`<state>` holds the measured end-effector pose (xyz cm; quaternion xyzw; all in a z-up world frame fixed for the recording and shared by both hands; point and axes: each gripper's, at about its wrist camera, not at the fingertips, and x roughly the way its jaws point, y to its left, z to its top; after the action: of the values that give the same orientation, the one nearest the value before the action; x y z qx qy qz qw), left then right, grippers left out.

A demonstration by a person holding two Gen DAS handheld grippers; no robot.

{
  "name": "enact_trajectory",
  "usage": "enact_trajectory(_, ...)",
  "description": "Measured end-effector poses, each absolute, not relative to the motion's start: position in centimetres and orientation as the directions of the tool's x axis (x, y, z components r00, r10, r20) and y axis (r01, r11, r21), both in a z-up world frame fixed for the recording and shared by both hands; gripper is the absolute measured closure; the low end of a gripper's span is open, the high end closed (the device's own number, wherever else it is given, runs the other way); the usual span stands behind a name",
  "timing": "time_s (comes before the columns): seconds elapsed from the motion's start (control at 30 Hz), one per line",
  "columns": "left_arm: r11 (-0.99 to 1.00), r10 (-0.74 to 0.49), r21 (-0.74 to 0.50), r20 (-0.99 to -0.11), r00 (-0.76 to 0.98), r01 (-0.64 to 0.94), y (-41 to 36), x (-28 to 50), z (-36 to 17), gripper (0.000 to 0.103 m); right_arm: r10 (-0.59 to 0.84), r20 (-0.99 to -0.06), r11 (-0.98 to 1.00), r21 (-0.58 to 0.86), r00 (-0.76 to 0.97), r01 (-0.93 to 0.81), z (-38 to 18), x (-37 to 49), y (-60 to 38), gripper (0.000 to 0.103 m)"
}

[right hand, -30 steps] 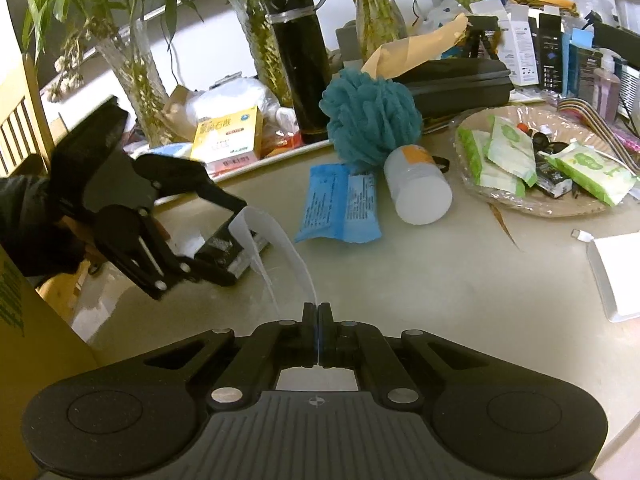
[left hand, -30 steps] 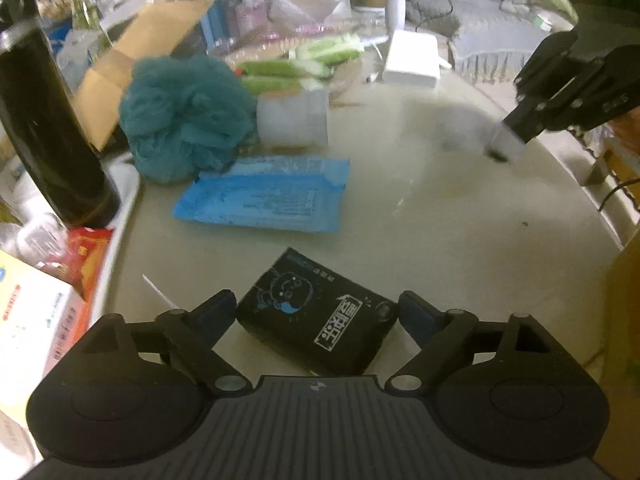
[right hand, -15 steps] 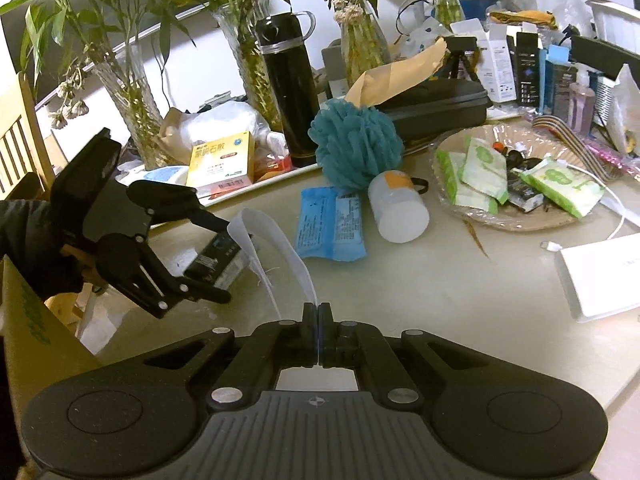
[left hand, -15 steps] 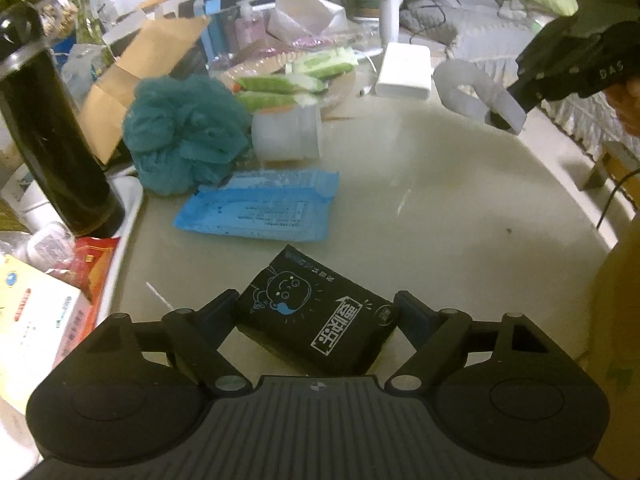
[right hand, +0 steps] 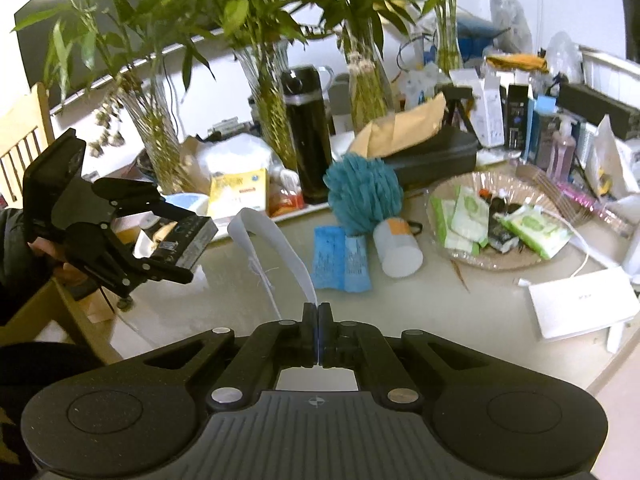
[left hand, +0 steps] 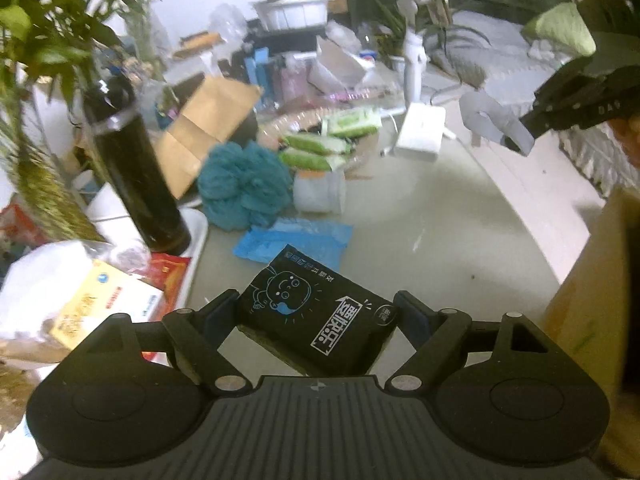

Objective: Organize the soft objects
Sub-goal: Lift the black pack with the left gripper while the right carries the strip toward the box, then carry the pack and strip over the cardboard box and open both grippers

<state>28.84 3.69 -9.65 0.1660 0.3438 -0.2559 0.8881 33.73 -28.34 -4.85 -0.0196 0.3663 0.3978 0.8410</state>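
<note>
Here, left wrist view: left gripper (left hand: 316, 312) clamped on black tissue pack (left hand: 316, 316), lifted off the table (left hand: 440, 240). Blue wipes packet (left hand: 296, 242) at 12 o'clock; teal bath pouf (left hand: 244, 186) at 11; right gripper (left hand: 528, 130) at 2.

Right wrist view: right gripper (right hand: 318, 320) pinched tight on white fabric strip (right hand: 276, 248). Left gripper (right hand: 176, 244) with black tissue pack (right hand: 192, 236) at 10 o'clock; blue wipes packet (right hand: 340, 258) at 12.

the pale table (right hand: 460, 312) carries a blue packet (right hand: 340, 262), teal pouf (right hand: 362, 192), white jar (right hand: 396, 250) and what looks like a glass dish (right hand: 532, 258).
</note>
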Motion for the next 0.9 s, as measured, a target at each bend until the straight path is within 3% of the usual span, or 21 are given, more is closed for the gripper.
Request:
enact_trajectory(0.4, 0.842, -0.349, 0.121, -0.622, 0.701, 0.527, 4.0, 22.2, -2.4, 0.02, 0.689, -0.579, 0.663, 0.264, 0.435, -0.7, 1.1, 28.4, -29.4, 0.1)
enact_trajectory(0.9, 0.859, -0.353, 0.066, -0.642, 0.681, 0.508, 2.9, 14.1, 0.4, 0.02, 0.739, -0.509, 0.622, 0.262, 0.442, -0.738, 5.6, 21.8, -30.2, 0.1)
